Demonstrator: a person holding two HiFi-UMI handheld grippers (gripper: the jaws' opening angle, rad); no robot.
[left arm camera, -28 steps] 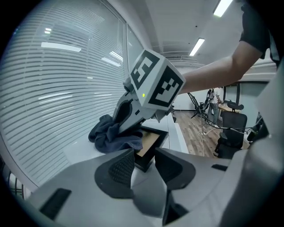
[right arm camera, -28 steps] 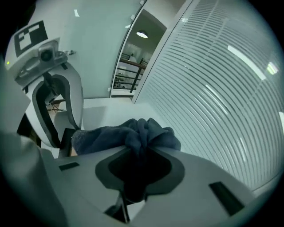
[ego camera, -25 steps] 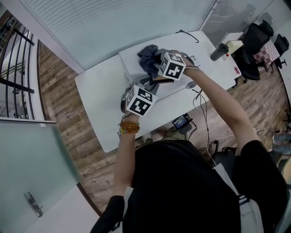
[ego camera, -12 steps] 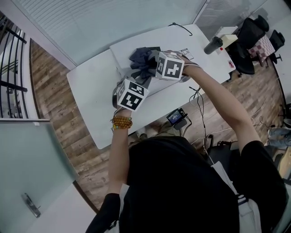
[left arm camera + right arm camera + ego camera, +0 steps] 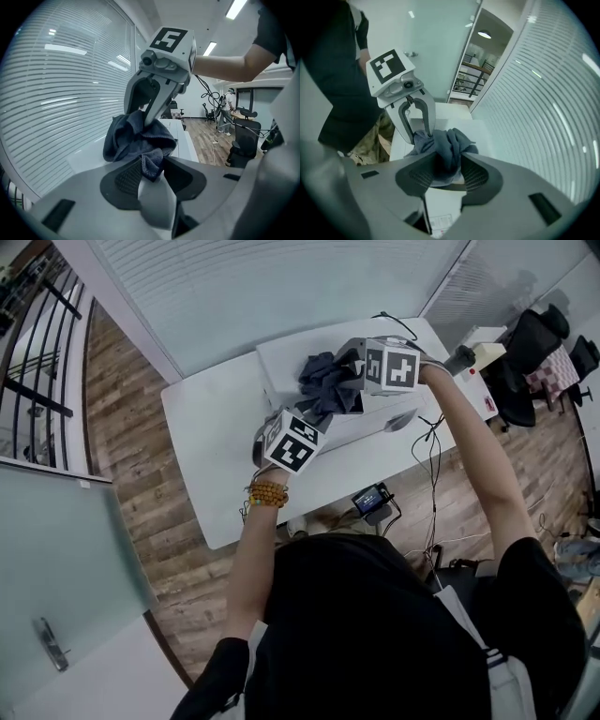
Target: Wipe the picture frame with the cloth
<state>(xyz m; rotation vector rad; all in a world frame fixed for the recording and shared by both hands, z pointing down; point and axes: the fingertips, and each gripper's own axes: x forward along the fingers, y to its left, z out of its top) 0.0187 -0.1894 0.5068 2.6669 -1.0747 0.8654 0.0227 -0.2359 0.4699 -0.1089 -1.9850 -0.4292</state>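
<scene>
Grey plastic jaws of the left gripper (image 5: 152, 164) stay where they were a second ago, above the near edge of the white table (image 5: 202, 442). They are clamped on a pale edge of the picture frame (image 5: 157, 206). The frame is held over the white board (image 5: 281, 360) that lies on the table's middle. The dark blue-grey cloth (image 5: 323, 381) is bunched on top of the frame, one fold drooping between the left jaws. Right of it, the right gripper (image 5: 449, 161) pinches the cloth tight between both pads. Over the last second it has drawn off toward the table's far right end, so the gap between the two marker cubes (image 5: 389, 367) is wider.

The cubes carry black-and-white square patterns. A small printed label (image 5: 440, 220) shows on the white surface below the right jaws, its print too small to read. On the floor under the table's near edge lies a small device (image 5: 375, 496) with a lit blue screen, also unreadable.

Left of the table run a black railing (image 5: 37, 334) and a wood-plank floor (image 5: 141, 512), with a frosted glass door (image 5: 56, 559) nearer the camera. Slatted blinds (image 5: 281, 277) stand behind the table. Cables (image 5: 431, 456) hang off the table's near edge. A dark tumbler (image 5: 457, 359) stands on its right end, and black office chairs (image 5: 539, 329) stand beyond that end.
</scene>
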